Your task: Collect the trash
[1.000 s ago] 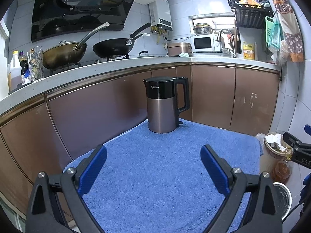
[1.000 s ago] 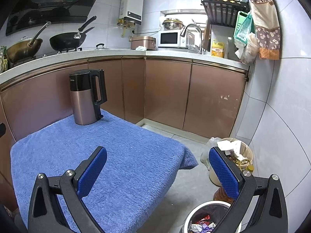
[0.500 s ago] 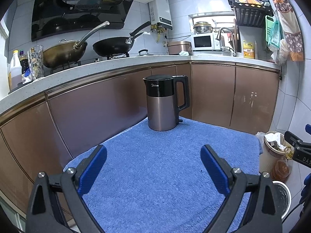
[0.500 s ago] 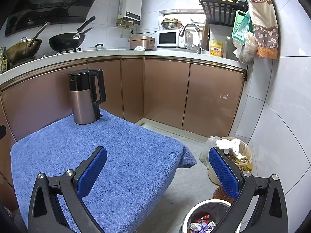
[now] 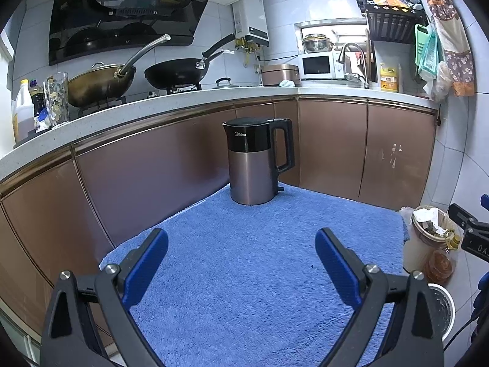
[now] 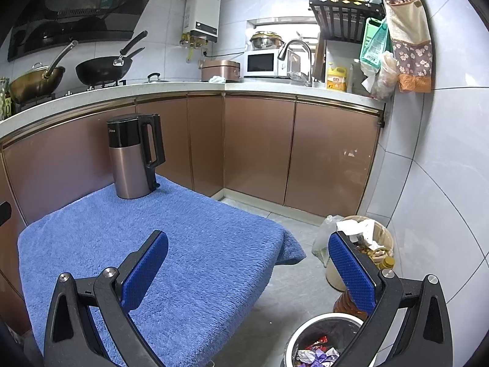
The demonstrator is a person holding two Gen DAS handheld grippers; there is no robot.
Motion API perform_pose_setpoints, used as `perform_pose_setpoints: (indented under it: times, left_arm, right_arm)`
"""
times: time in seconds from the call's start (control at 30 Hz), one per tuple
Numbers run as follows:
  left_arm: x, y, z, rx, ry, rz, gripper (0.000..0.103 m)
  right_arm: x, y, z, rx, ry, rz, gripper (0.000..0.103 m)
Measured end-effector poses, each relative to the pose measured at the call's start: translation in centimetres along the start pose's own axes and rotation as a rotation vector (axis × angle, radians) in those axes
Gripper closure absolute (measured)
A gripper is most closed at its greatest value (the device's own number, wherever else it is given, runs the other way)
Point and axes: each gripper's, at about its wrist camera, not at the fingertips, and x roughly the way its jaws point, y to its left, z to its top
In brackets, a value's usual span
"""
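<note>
Both the left hand-held gripper (image 5: 241,255) and right hand-held gripper (image 6: 248,255) are hovering wide and empty over the blue towel (image 6: 183,244), whose only occupant is a kettle (image 6: 133,156), while wrappers are already lying in the white bin (image 6: 318,350) below the right one, so collecting seems finished or calls for finding more trash.

Each gripper is a black plastic frame with 2 angled fingers faced in blue textured pads. On the left gripper (image 5: 241,255), 4 silver screw heads sit at the finger pivots, 2 per side, beside triangular cut-outs in the frame. The right gripper (image 6: 247,257) has the same build: blue dimpled pads (image 6: 351,275), black arms and 4 silver screws.
</note>
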Motion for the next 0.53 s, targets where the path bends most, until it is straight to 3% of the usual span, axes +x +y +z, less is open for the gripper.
perform_pose_setpoints:
  times: [0.53]
  left_arm:
    - [-1.5, 0.2, 0.1, -0.012, -0.018, 0.009, 0.006]
  right_arm:
    - [-1.5, -0.3, 0.1, 0.009, -0.021, -0.008, 0.0]
